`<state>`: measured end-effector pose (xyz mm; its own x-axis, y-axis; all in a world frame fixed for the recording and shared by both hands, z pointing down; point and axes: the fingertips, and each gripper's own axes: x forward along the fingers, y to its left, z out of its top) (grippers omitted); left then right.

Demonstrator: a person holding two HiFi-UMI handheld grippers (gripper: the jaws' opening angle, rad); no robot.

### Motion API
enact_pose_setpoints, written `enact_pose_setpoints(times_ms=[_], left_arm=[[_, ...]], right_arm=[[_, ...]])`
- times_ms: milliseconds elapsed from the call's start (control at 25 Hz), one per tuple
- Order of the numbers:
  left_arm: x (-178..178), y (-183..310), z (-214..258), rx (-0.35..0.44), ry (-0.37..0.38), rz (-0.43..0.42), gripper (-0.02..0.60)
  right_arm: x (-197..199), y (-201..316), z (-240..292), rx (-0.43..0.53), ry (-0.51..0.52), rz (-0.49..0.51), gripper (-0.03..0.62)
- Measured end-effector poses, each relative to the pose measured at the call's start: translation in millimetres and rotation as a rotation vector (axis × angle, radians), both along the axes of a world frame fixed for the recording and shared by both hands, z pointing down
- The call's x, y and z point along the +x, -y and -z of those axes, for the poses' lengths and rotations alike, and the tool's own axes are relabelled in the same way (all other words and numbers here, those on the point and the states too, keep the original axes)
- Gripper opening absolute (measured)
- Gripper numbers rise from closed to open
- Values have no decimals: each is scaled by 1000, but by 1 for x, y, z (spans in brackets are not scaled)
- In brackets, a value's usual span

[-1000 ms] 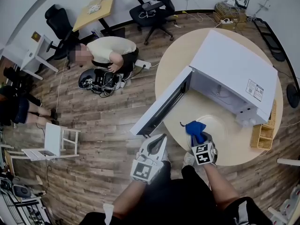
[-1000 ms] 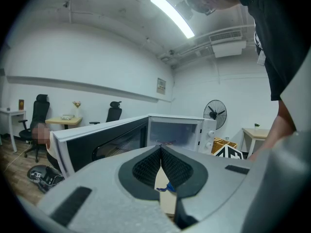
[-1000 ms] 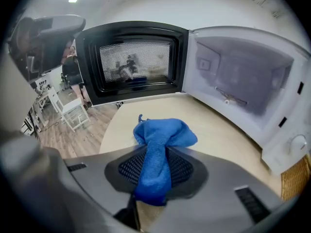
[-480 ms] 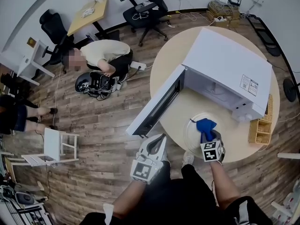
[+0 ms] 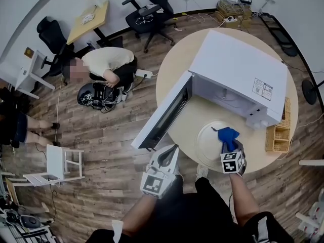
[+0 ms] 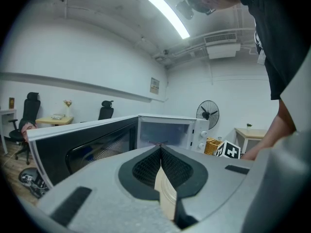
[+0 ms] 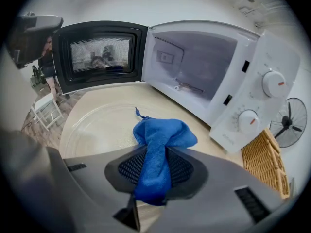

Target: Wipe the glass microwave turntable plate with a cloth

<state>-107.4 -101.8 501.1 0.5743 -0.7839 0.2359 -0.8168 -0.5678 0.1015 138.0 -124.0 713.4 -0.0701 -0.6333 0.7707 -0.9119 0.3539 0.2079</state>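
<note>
Right hand-held gripper (image 7: 155, 166) clamped on 1 blue cloth (image 7: 163, 137), held over 1 glass turntable plate (image 5: 205, 143) lying on round desk (image 5: 174, 80), in front of 1 microwave (image 5: 238, 70) (door open). Left hand-held gripper (image 6: 160, 149) closed, empty, beyond desk edge.

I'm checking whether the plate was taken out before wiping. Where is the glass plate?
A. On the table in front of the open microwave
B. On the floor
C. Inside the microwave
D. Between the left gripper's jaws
A: the glass plate lies flat on the table just in front of the open microwave, and the right gripper view shows no plate inside the microwave.
</note>
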Motion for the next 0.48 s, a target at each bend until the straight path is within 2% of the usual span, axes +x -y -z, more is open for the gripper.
enact_pose_setpoints(times_ms=[480], left_arm=[[16,6,-2,10,16,-56,6]], right_arm=[[53,-2,4,20,-65,-100,101]])
